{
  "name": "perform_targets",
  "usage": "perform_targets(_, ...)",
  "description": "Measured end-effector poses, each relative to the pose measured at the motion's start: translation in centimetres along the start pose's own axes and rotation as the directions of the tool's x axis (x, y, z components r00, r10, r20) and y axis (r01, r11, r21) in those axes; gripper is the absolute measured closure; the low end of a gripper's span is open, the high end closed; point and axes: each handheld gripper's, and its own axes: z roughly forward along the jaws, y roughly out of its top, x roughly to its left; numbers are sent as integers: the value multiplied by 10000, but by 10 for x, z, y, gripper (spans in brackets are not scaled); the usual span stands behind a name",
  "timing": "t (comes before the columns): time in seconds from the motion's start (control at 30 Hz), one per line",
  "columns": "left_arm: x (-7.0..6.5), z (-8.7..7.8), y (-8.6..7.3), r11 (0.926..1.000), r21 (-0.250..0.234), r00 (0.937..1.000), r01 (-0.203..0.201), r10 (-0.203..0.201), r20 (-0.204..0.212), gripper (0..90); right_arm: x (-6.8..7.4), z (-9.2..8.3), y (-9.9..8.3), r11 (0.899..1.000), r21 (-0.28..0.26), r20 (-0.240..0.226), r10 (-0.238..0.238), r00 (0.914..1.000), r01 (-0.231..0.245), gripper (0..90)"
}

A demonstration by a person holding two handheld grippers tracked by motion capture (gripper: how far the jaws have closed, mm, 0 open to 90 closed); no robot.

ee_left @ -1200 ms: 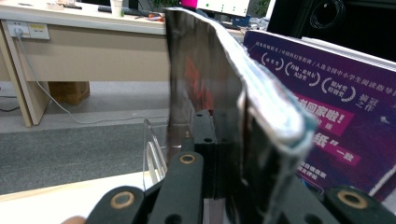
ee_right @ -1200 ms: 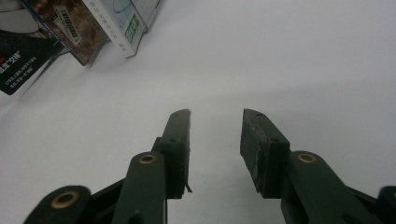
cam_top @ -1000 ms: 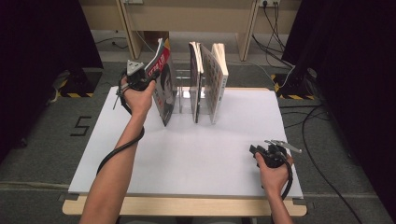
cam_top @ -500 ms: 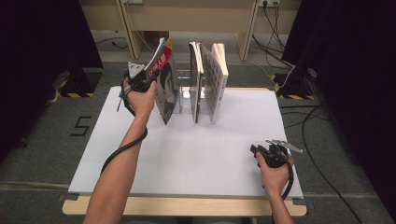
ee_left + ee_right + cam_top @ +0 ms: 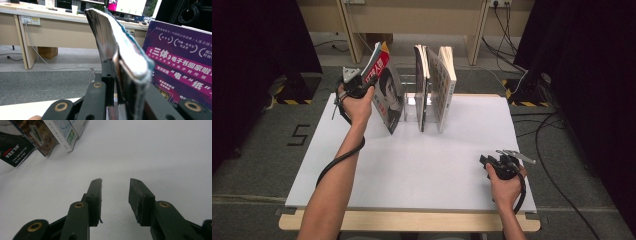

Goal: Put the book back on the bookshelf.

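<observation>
A magazine (image 5: 387, 97) with a face on its cover and a red spine leans to the left at the left end of a row of standing books. My left gripper (image 5: 368, 83) holds its upper edge. In the left gripper view the magazine's bent silvery edge (image 5: 107, 32) sits between the jaws with the left pad (image 5: 108, 75) against it. The jaws have just been opening a little. My right gripper (image 5: 485, 161) rests low on the white board at the front right. Its jaws (image 5: 115, 195) are open, with nothing between them.
Two more books (image 5: 422, 85) (image 5: 444, 82) stand upright in a clear stand (image 5: 412, 107) at the back of the white board (image 5: 422, 165). A purple book cover (image 5: 180, 62) is close on the right of the left gripper view. Desk legs and cables lie behind the table.
The left hand has edged slightly to the left with the magazine still in the jaws. The right hand has kept still.
</observation>
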Motion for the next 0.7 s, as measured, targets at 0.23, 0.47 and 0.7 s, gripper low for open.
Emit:
perform_targets(0.23,4,-1,-2,9998,121,9999,156,-156,26,800,0,-1,0,10000,5,-42,-24,10000,24,631)
perform_targets(0.47,7,-1,-5,9989,186,9990,425,-427,92,745,0,0,0,10000,1,-29,-18,10000,18,631)
perform_targets(0.7,12,-3,-9,9977,302,9979,613,-618,166,723,0,1,0,10000,-17,-20,-53,10000,53,631)
